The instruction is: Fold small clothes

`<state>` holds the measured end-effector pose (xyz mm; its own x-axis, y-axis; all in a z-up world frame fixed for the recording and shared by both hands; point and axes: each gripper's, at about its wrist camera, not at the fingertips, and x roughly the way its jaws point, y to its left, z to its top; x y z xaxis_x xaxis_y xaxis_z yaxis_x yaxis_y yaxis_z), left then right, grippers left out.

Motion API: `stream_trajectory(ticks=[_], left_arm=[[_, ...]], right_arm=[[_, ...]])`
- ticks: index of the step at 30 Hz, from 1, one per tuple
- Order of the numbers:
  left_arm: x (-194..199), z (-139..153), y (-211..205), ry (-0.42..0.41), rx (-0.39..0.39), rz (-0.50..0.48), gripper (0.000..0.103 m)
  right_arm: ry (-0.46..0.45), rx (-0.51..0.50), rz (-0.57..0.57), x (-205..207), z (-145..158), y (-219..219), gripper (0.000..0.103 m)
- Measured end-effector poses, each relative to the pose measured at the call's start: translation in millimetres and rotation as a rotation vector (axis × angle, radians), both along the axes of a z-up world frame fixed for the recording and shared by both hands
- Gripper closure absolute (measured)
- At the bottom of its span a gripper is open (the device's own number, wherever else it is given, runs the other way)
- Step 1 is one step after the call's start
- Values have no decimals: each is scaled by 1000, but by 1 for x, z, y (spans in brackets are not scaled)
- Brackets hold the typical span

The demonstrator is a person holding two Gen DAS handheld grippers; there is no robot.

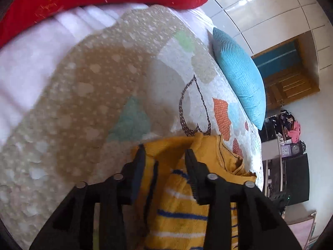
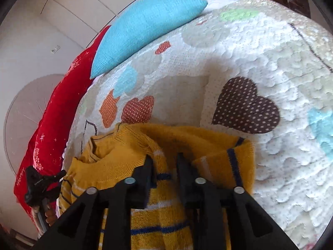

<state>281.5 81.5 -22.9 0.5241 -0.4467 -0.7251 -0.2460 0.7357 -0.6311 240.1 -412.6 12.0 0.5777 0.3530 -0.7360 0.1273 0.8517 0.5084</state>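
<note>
Now | 1 yellow sweater (image 1: 177, 214) | 2 pillows | L gripper (image 1: 165, 152) & R gripper (image 2: 164, 159) fingers apart, over sweater

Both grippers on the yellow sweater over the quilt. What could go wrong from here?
1. The sweater is bunched in loose folds between both sets of fingers, so either gripper may catch only one layer and the fold could come out crooked.
2. The left gripper and right gripper seem close together on the same cloth; they might collide.
3. The quilt lies right under the sweater; fingers could snag it too.
</note>
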Motion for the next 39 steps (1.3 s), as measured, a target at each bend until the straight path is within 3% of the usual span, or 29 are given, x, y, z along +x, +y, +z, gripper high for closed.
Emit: stream_trajectory(ticks=[1, 2, 5, 9, 13, 16, 19, 21, 24, 25, 26, 28, 34, 39], left_arm=[[-8, 8, 5, -4, 39, 19, 38], [-19, 18, 11, -11, 86, 37, 35], [-46, 35, 18, -23, 150, 27, 34], [-95, 47, 5, -38, 300, -18, 30], [-132, 24, -20, -18, 369, -87, 28], [-148, -7, -39, 10, 375, -125, 28], [-152, -10, -63, -24, 608, -186, 31], [-149, -2, -63, -17, 685, -159, 33], [-154, 15, -50, -28, 675, -109, 33], [-159, 22, -47, -39, 656, -99, 33], [-168, 30, -45, -60, 641, -86, 33], [-184, 44, -48, -100, 634, -74, 31], [-238, 89, -65, -281, 646, 45, 4], [-267, 97, -86, -303, 576, 25, 4]], right_arm=[[-24, -30, -20, -9, 10, -1, 61], [-44, -69, -35, -17, 21, -2, 61], [-87, -151, -25, -45, 48, 1, 61], [-137, -208, 50, -91, 67, 21, 61], [-115, -190, 163, -129, 43, 47, 61], [-61, -188, 145, -143, 10, 50, 61], [-70, -202, 127, -147, -2, 42, 74], [-56, -239, 115, -146, 2, 37, 75], [-46, -325, 65, -151, 15, 34, 72], [-42, -361, 44, -154, 18, 32, 68], [-36, -384, 28, -158, 20, 30, 59], [-41, -383, 12, -169, 22, 24, 57], [-75, -379, 38, -199, 30, 34, 57], [-123, -390, 112, -215, 39, 70, 53]])
